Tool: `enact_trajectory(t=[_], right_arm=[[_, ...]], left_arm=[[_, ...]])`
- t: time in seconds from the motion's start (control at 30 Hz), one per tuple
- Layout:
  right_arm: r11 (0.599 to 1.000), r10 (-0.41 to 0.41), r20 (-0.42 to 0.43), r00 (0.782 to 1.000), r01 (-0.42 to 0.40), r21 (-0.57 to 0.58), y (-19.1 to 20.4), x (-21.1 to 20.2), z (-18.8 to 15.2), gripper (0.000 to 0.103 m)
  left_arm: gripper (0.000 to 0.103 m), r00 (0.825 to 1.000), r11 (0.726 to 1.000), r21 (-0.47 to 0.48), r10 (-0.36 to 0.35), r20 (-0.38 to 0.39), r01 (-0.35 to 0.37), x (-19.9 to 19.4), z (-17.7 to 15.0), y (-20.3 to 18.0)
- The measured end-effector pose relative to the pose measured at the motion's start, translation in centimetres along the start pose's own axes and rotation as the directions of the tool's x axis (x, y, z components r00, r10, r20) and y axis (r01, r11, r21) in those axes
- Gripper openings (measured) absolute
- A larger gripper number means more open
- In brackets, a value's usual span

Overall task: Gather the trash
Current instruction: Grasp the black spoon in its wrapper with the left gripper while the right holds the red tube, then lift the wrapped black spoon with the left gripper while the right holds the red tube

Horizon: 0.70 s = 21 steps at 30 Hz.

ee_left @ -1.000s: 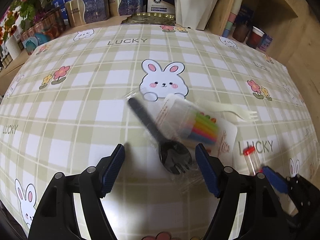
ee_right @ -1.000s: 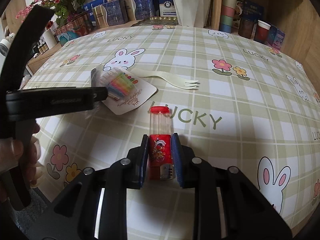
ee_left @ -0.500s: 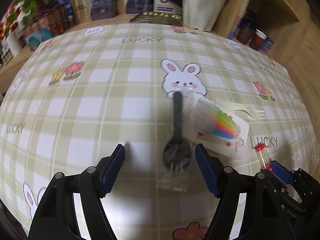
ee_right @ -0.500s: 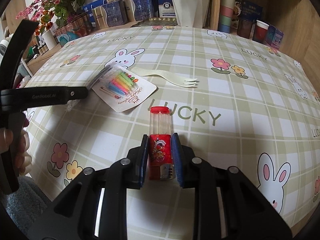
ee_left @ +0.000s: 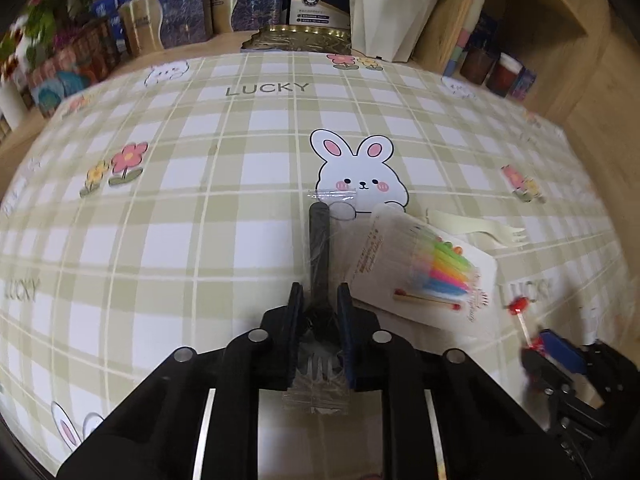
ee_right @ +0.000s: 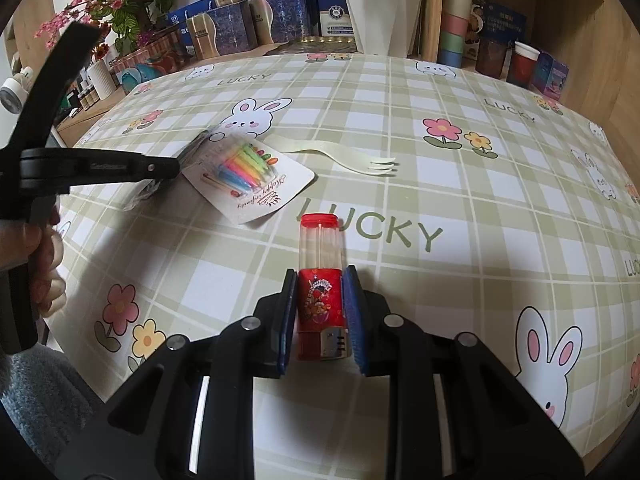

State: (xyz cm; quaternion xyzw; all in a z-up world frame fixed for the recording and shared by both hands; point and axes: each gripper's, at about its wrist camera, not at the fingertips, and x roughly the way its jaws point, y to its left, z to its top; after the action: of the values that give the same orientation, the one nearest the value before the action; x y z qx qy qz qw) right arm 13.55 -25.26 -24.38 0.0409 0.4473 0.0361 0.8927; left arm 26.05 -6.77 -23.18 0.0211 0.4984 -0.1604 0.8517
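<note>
A black plastic fork in a clear wrapper point(ee_left: 319, 248) lies on the checked tablecloth, handle pointing away, and my left gripper point(ee_left: 319, 300) is shut on its neck. To its right lies a white card of coloured candles and matches point(ee_left: 424, 268), and beyond that a cream plastic fork point(ee_left: 480, 232). My right gripper point(ee_right: 320, 280) is shut on a small red-capped clear tube with a red label point(ee_right: 321, 280), standing on the table. The left gripper point(ee_right: 160, 168) also shows at the left of the right wrist view, beside the candle card point(ee_right: 250, 176).
Blue gift boxes point(ee_left: 180, 28), a white plant pot point(ee_left: 384, 16) and a gold tray point(ee_left: 300, 38) line the table's far edge. Wooden shelves with cups and jars point(ee_left: 496, 68) stand at the right. A hand point(ee_right: 44, 264) holds the left gripper's handle.
My left gripper's jaws have closed from wide apart onto the black fork, which turned from slanted to pointing straight away. The right gripper and its tube have not moved.
</note>
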Motion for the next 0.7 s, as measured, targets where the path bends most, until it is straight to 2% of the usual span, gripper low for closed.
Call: enact_trajectory(t=[0.17,0.7], right_arm=[[0.997,0.065,-0.018,0.998,-0.064,0.049,-0.4,-0.4,-0.3,0.026],[0.99,0.131,0.014,0.991,-0.132,0.041,1.7,-5.0,-2.2,0.026]], left_arm=[[0.013,0.999,1.0,0.015,-0.025,0.026,0.025,-1.8,-1.2,0.2],[0.013,0.986,0.991,0.053,-0.126,0.113,0.12,-10.9,-6.8,0.0]])
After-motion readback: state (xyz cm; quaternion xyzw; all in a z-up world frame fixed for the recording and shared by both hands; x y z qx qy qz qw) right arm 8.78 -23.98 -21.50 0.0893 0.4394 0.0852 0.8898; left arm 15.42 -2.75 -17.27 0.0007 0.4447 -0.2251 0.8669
